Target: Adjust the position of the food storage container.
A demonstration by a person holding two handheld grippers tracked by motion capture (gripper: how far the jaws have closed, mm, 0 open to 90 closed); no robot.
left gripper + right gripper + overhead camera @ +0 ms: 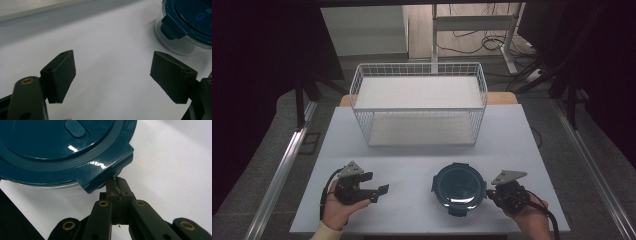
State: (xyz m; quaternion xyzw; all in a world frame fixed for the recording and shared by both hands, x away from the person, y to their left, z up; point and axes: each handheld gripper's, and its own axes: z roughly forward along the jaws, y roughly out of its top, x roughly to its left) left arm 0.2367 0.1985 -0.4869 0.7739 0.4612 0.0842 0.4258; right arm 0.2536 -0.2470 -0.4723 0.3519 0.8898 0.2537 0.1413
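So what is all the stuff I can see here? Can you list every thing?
Wire basket: one, white, at the back of the table, two levels.
Round container: one, clear with a dark teal clip lid, at the front of the table, right of the middle.
Table: one, pale top.
Desk frame: one, white, on the floor behind the table, with cables near it.
Left hand-held gripper: one, black, front left, jaws wide apart with nothing between them.
Right hand-held gripper: one, black, front right, jaws together, with their tips at a clip of the lid.
Hands: two, each holding a gripper.
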